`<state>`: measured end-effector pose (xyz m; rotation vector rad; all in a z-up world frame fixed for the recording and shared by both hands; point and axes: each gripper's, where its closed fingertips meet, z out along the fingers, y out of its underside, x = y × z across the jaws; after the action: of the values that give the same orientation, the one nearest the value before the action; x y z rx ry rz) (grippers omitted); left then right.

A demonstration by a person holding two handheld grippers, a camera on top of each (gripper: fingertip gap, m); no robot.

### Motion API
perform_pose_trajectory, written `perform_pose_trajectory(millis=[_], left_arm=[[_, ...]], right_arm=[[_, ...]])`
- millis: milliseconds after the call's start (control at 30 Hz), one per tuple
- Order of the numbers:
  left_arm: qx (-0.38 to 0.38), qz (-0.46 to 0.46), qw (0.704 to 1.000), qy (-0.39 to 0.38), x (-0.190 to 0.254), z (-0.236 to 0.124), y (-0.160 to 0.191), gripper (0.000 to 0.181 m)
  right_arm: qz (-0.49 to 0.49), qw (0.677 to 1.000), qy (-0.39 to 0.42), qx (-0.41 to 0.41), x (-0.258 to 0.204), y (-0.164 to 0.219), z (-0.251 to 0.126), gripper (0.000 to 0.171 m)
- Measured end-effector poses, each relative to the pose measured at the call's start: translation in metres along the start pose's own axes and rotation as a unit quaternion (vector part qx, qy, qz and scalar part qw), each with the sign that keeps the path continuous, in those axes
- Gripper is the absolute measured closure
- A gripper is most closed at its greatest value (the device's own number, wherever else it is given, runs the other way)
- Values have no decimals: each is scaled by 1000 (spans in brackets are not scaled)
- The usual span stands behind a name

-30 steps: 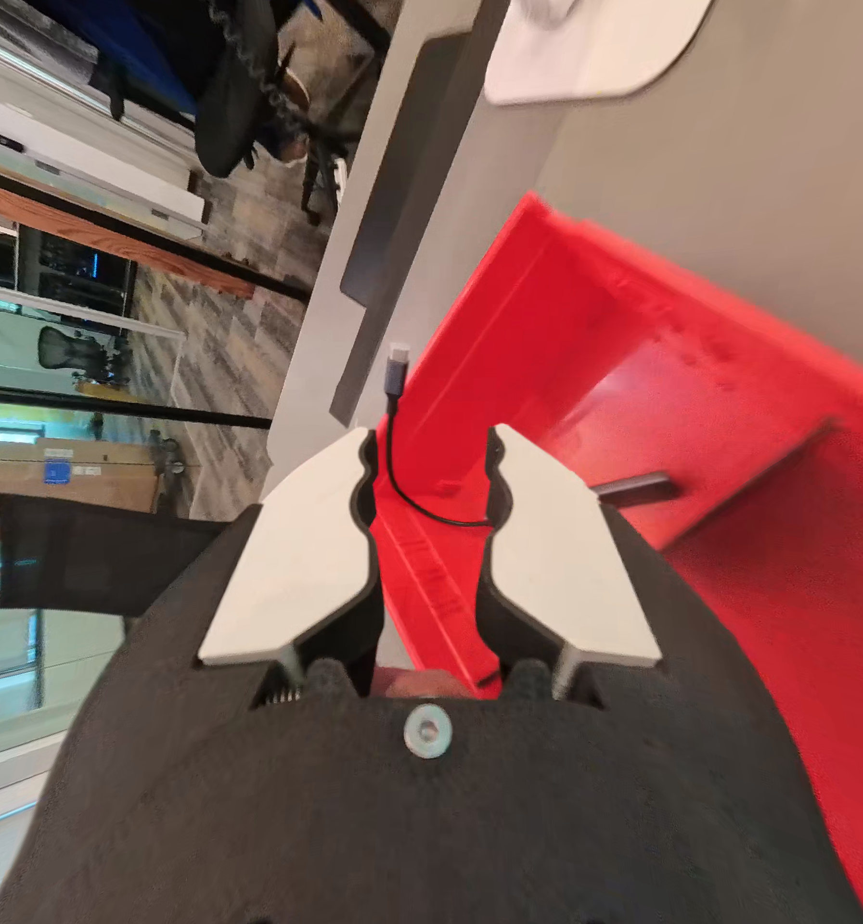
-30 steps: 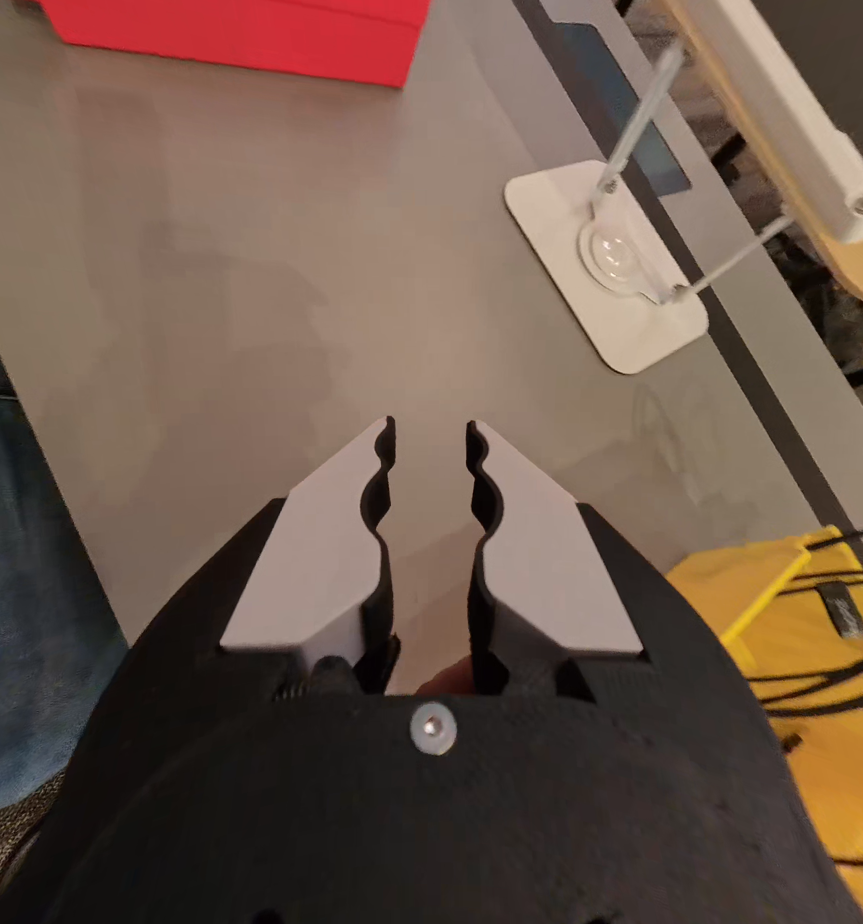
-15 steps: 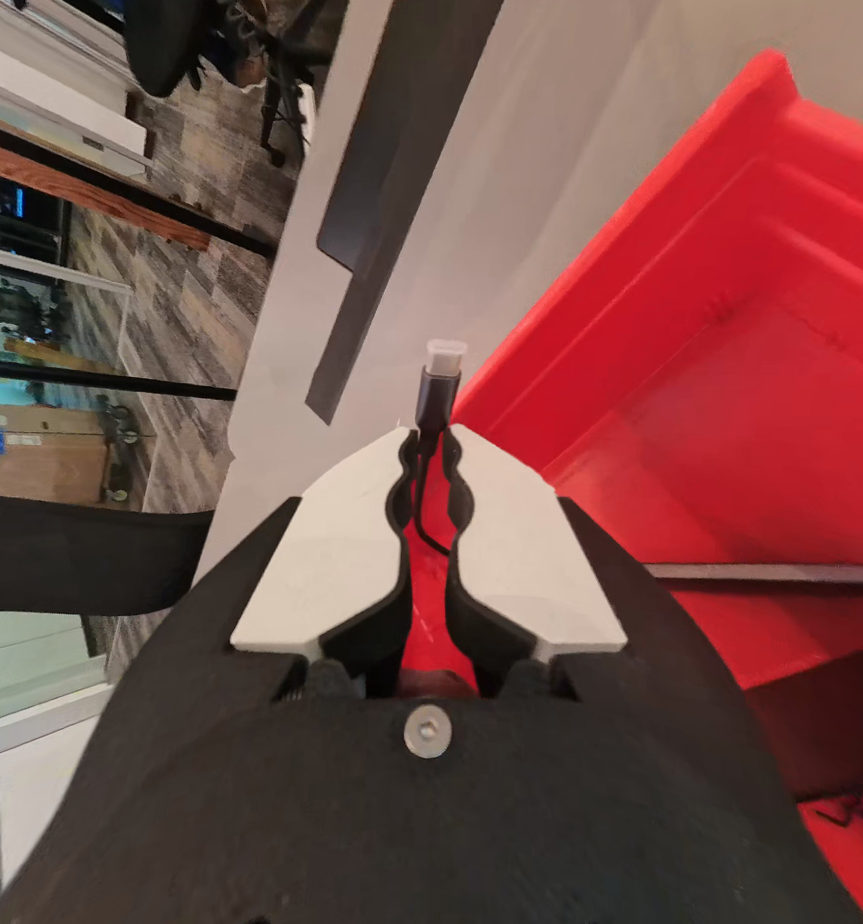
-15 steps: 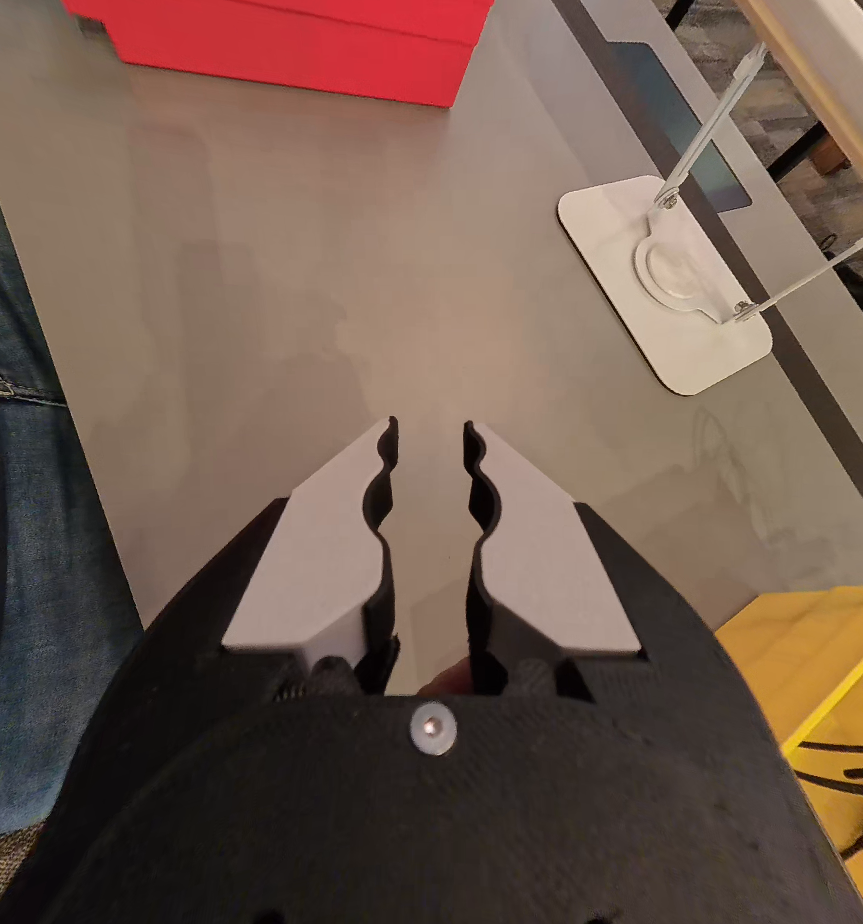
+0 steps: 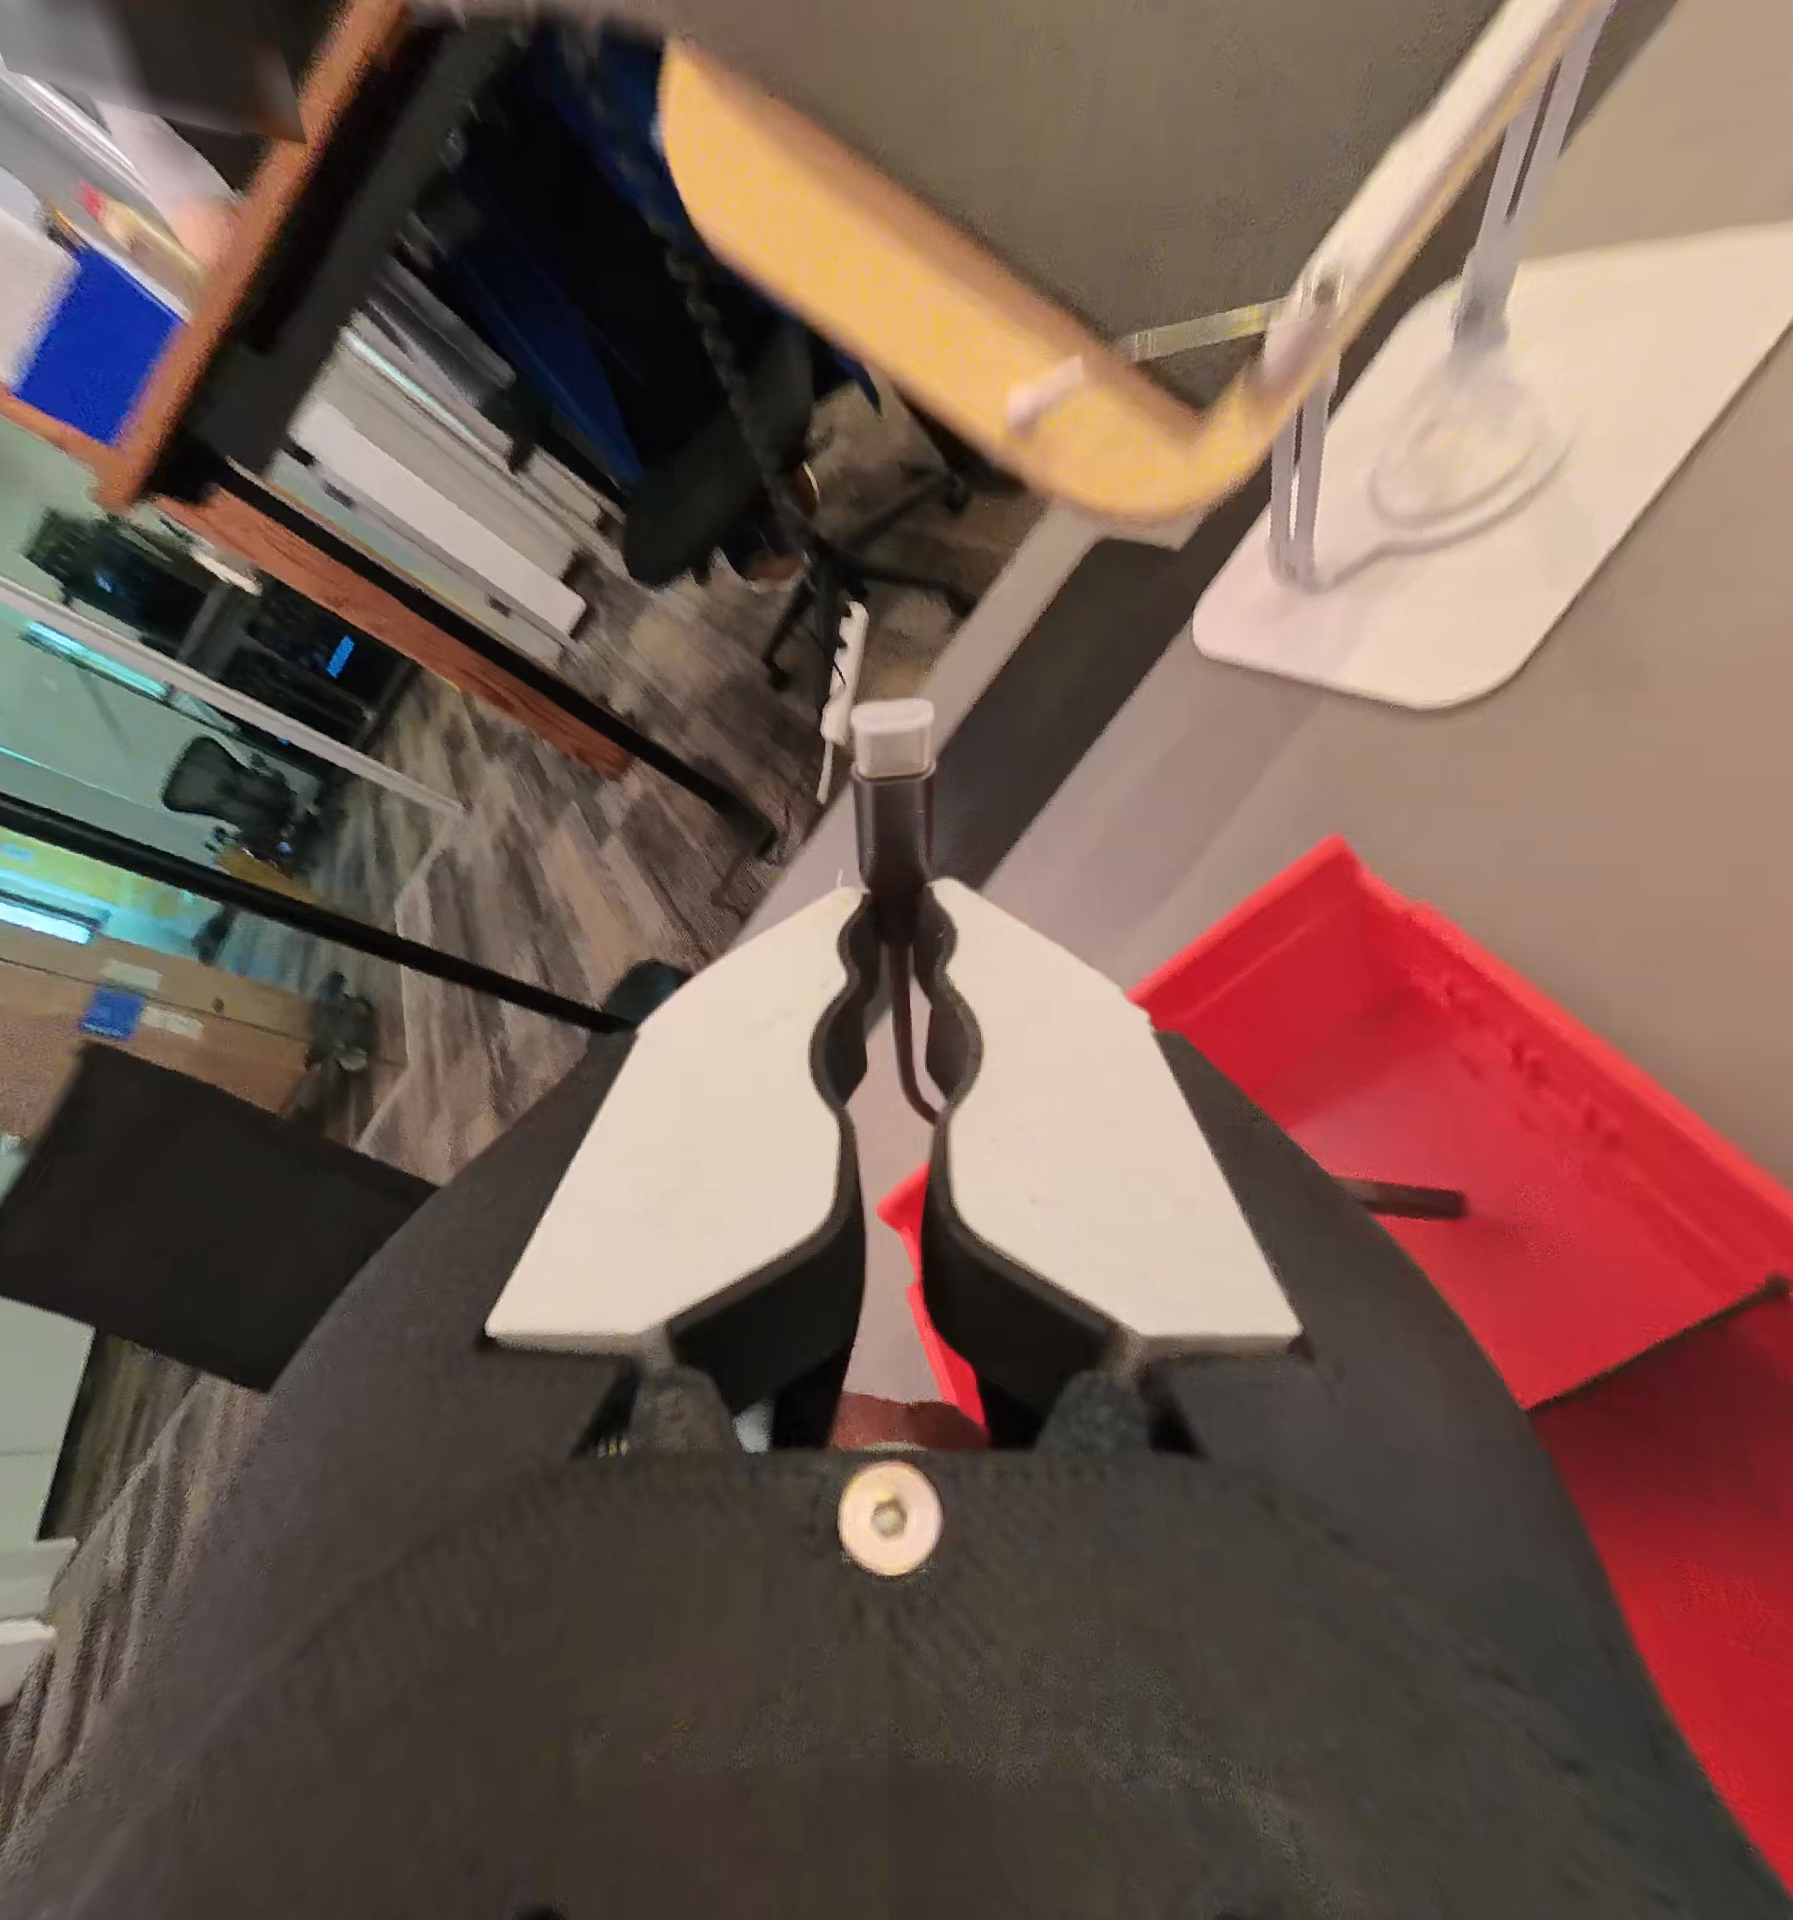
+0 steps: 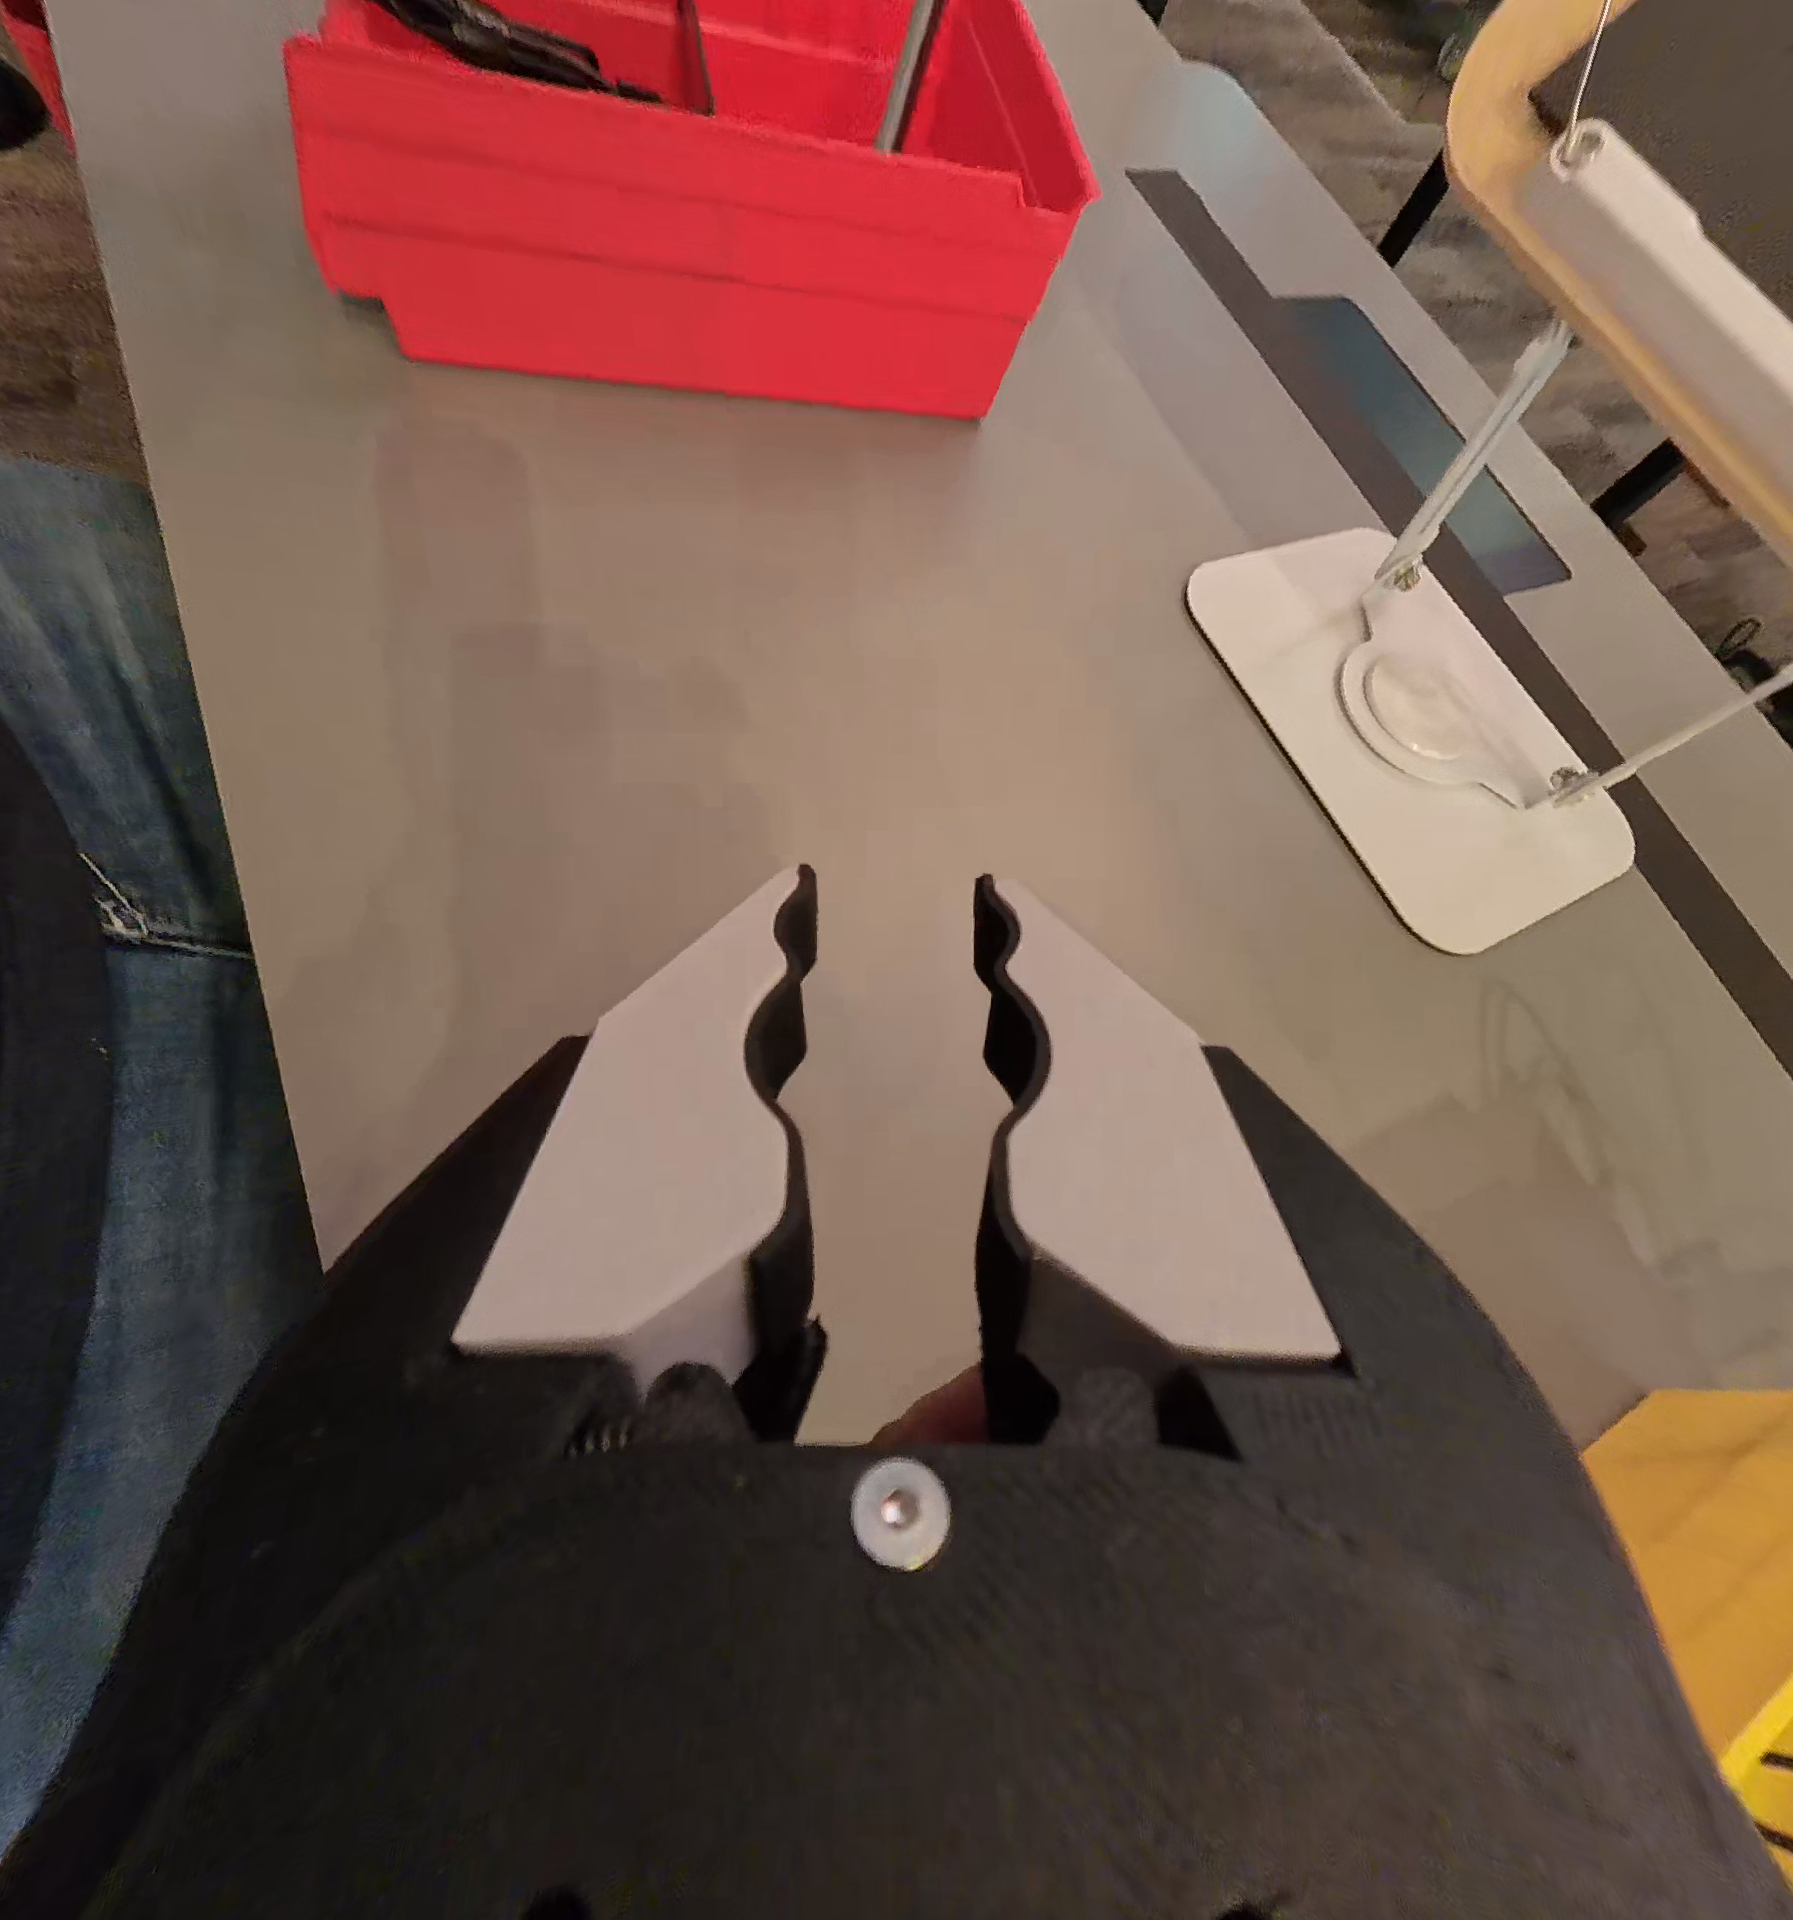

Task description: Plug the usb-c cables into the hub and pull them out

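My left gripper (image 5: 894,902) is shut on a black usb-c cable (image 5: 894,821). Its silver plug tip (image 5: 892,736) sticks out past the fingertips, and the thin cord runs back between the fingers. It is held in the air beside the red bin (image 5: 1494,1122). My right gripper (image 6: 894,883) is open and empty above the bare grey table (image 6: 663,644). The red bin (image 6: 684,229) stands at the far end of the table in the right wrist view, with black cables (image 6: 497,42) in it. I see no hub in either view.
A white lamp base (image 6: 1411,727) with thin metal rods and a wooden arm (image 6: 1640,270) stands on the table's right side; it also shows in the left wrist view (image 5: 1515,457). A yellow bin (image 6: 1744,1579) sits at the near right. A person's jeans (image 6: 92,935) are at the left edge. There is about 40 centimetres between the tips of the two grippers.
My left gripper closed on the usb-c cable and lifted it up out of the red bin. My right gripper stayed open and drew back, bringing the red bin into view.
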<state>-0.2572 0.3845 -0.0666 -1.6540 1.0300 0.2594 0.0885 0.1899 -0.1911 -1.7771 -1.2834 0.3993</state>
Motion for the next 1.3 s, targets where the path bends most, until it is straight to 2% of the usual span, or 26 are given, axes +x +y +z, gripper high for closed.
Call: perform_pose_trajectory(millis=[167,300,533,700,767,867,1033,1133,1300], left_arm=[[91,16,996,-3,8,-37,-87,175],[159,12,986,51,56,-53,-142,175],[233,-4,962,143,152,-53,-192,175],[283,-44,936,205,189,-56,-223,175],[303,-60,923,231,199,-59,-235,175],[331,-89,899,273,213,-66,-249,175],[352,-94,882,298,225,-67,-258,175],[340,-98,887,298,222,-59,-250,175],[293,-142,895,304,221,-34,-213,175]], right_arm=[[14,998,-15,57,-4,-33,4,137],[35,993,-31,105,-3,-64,10,133],[58,989,-44,126,2,-81,27,116],[82,987,-32,131,15,-72,37,104],[93,986,-50,128,16,-64,42,104],[134,977,-97,136,12,-52,48,112],[209,933,-223,188,-4,-47,39,151],[224,918,-255,204,-10,-44,36,154],[233,935,-223,150,-5,-22,51,157]])
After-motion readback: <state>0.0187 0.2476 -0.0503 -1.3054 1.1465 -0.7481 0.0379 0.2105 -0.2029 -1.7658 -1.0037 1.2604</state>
